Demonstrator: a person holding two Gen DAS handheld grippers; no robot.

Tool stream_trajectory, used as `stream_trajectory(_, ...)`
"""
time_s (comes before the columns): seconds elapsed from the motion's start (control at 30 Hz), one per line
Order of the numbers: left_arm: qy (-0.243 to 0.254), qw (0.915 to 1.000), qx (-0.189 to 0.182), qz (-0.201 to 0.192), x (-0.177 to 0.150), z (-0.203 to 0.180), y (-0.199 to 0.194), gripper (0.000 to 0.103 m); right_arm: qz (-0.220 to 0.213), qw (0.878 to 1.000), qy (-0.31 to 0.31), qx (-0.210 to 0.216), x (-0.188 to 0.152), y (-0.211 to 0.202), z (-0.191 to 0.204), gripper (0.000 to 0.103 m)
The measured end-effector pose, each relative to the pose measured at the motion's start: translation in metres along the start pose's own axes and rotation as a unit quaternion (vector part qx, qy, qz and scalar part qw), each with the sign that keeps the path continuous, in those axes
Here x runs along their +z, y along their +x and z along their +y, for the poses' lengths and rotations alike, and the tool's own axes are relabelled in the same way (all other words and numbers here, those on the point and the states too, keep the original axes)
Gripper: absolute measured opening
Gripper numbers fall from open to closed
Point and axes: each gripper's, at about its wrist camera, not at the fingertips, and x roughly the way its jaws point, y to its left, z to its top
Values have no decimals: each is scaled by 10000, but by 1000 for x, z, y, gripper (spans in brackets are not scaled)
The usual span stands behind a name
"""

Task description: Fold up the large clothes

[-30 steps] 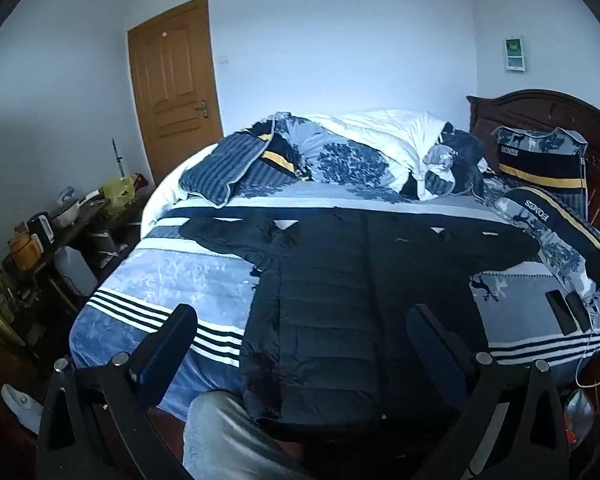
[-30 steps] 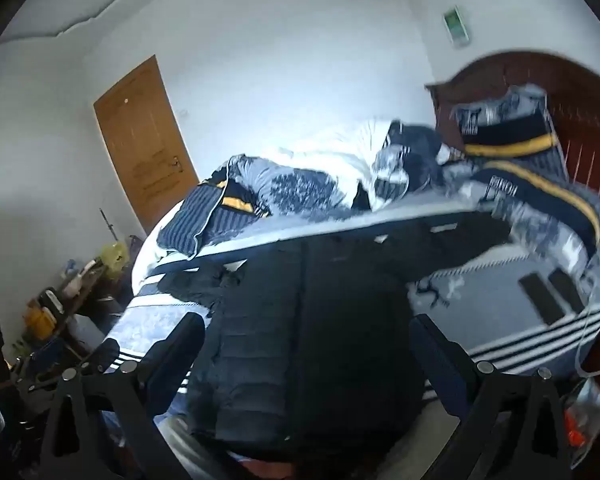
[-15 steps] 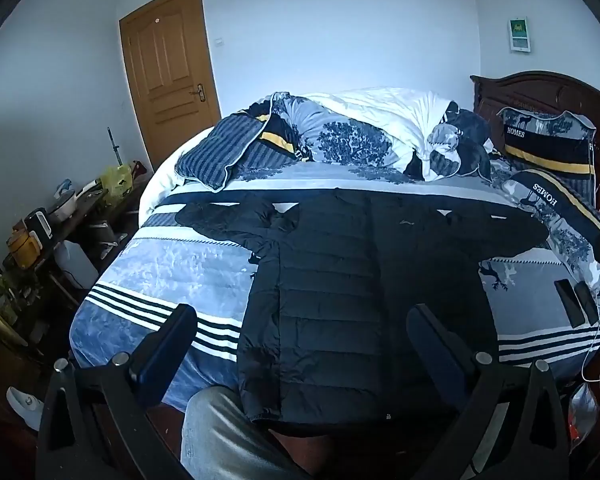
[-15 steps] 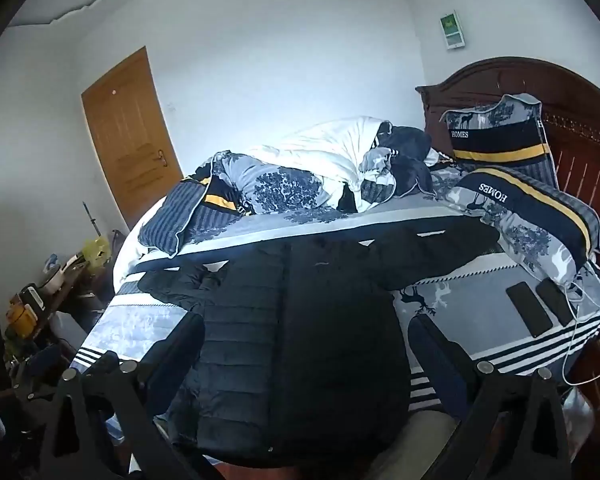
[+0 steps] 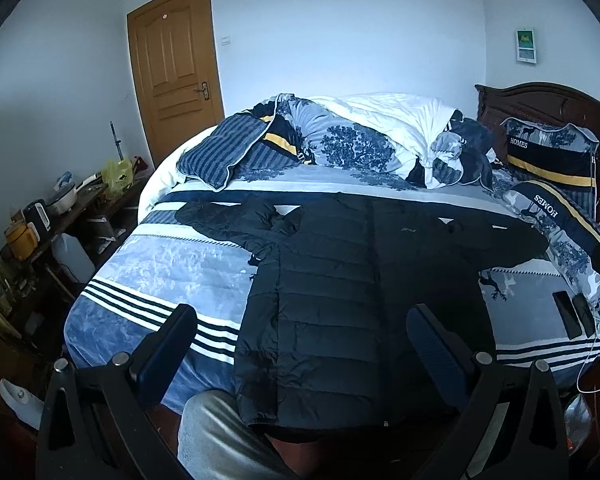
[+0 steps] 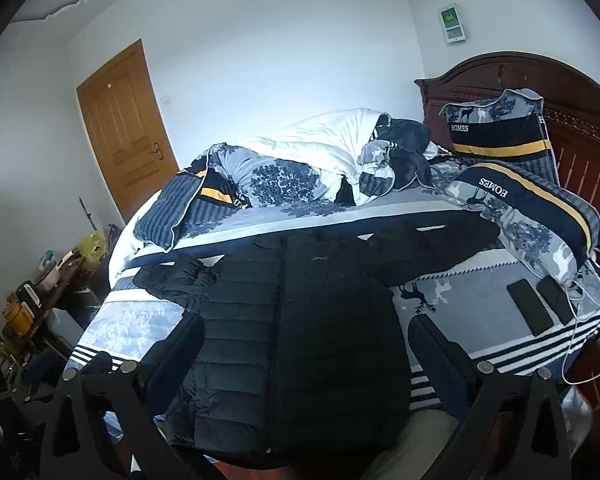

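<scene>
We are looking over the bed (image 5: 148,268), where the black puffer jacket (image 5: 340,300) is lying flat with sleeves spread, its hem hanging at the near edge; we are holding the left gripper (image 5: 300,344) and right gripper (image 6: 304,344) spread wide above it, gripping nothing.

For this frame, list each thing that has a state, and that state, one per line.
black puffer jacket: spread flat on the bed, unfolded, both sleeves out to the sides, hem over the near edge.
left gripper: jaws open, empty, above the jacket hem.
right gripper: jaws open, empty.
door: closed.
duvet: bunched at the far side.
two phones: lying flat, screens dark.
</scene>
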Motion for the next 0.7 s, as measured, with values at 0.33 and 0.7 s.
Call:
stream_trajectory(0.33, -94, 9999, 18, 75, -1, 5, 4, 103, 5, 9994, -18, -345, 0, 4, 5, 103)
stream_trajectory(0.7, -9, 9999, -7, 161, -2, 2, 11, 103, 165, 9994, -250, -164, 0, 11, 16, 103)
